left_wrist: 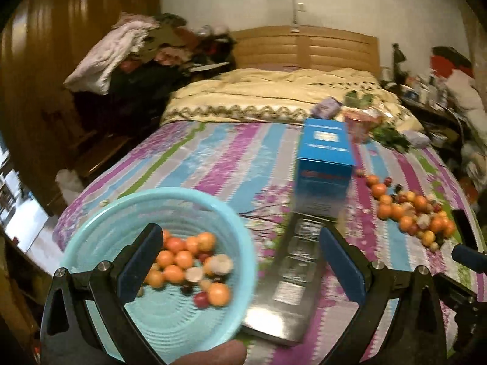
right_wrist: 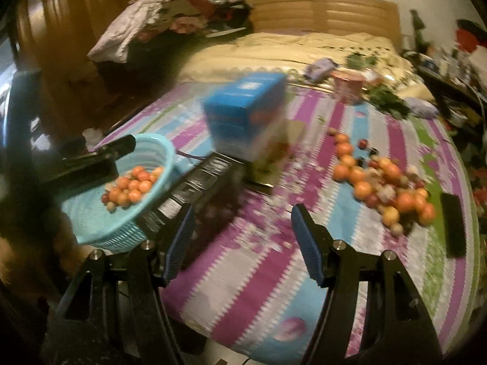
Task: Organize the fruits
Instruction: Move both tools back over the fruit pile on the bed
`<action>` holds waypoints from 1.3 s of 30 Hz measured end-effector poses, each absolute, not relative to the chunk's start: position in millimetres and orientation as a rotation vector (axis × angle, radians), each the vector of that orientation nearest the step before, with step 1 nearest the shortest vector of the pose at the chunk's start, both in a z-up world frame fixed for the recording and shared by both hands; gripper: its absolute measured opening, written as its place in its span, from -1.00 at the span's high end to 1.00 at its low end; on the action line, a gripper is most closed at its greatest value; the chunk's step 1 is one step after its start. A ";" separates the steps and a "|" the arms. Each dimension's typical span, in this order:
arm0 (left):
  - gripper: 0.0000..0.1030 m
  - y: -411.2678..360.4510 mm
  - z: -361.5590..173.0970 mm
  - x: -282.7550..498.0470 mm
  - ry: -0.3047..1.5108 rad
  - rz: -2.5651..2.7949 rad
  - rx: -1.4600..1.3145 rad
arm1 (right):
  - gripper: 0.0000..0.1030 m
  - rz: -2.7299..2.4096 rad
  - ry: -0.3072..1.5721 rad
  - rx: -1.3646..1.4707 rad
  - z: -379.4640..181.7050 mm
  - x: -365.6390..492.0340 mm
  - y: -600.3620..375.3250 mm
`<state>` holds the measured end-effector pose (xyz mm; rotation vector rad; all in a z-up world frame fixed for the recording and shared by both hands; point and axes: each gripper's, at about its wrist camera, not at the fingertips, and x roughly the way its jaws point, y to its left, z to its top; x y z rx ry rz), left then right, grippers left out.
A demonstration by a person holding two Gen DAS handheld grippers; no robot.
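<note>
The bedspread [left_wrist: 231, 164] is striped purple, pale blue, white and green with a floral print. On it sits a light turquoise ribbed basket [left_wrist: 91, 237] holding orange, red and pale fruits [left_wrist: 188, 261]. Beside the basket lies a black glossy box [left_wrist: 289, 283], and beyond that stands a bright blue carton [left_wrist: 325, 158]. Right of the carton, loose fruit [left_wrist: 417, 216] is orange, dark red and cream.

Home bedroom: bed [left_wrist: 274, 164], headboard [left_wrist: 304, 48], wardrobe [left_wrist: 76, 30].
</note>
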<state>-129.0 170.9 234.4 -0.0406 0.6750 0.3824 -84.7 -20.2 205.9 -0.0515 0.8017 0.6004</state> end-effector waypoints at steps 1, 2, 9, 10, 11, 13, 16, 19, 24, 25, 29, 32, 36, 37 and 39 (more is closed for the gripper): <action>-1.00 162.1 234.6 -126.4 0.677 0.366 -0.037 | -0.28 0.589 0.805 -0.042 204.3 -85.0 -28.5; -1.00 152.6 234.6 -123.8 0.679 0.348 -0.031 | -0.28 0.576 0.810 -0.032 202.2 -85.2 -37.7; -1.00 84.7 231.9 -103.4 0.706 0.231 0.032 | -0.28 0.489 0.830 0.035 188.9 -88.9 -99.0; -1.00 77.6 231.5 -101.2 0.707 0.222 0.041 | -0.28 0.480 0.831 0.041 187.8 -90.2 -106.3; -1.00 69.0 230.5 -98.9 0.708 0.211 0.053 | -0.28 0.468 0.832 0.052 186.3 -91.0 -115.3; -1.00 51.9 230.6 -94.8 0.709 0.186 0.075 | -0.28 0.455 0.834 0.069 184.0 -91.3 -126.6; -1.00 28.1 230.7 -88.4 0.710 0.157 0.105 | -0.28 0.434 0.834 0.107 180.7 -92.7 -145.6; -1.00 13.1 229.9 -83.5 0.717 0.135 0.121 | -0.28 0.427 0.832 0.124 180.3 -93.0 -156.8; -1.00 -9.5 229.9 -79.7 0.720 0.105 0.151 | -0.28 0.416 0.818 0.147 182.0 -93.6 -173.2; -1.00 -14.5 230.1 -79.3 0.719 0.101 0.158 | -0.28 0.415 0.816 0.152 182.0 -93.3 -176.0; -1.00 -33.3 231.2 -77.8 0.715 0.081 0.194 | -0.28 0.411 0.806 0.181 181.5 -95.7 -187.1; -1.00 -46.6 232.5 -77.2 0.714 0.066 0.208 | -0.28 0.404 0.804 0.192 180.2 -97.6 -194.9; -1.00 -62.7 231.4 -75.6 0.723 0.041 0.213 | -0.28 0.384 0.800 0.198 180.6 -100.3 -209.6; -1.00 -65.4 230.8 -74.8 0.725 0.036 0.211 | -0.28 0.377 0.801 0.201 180.5 -100.6 -214.2; -1.00 -71.7 227.9 -72.2 0.741 0.014 0.202 | -0.28 0.367 0.803 0.205 180.5 -100.2 -220.4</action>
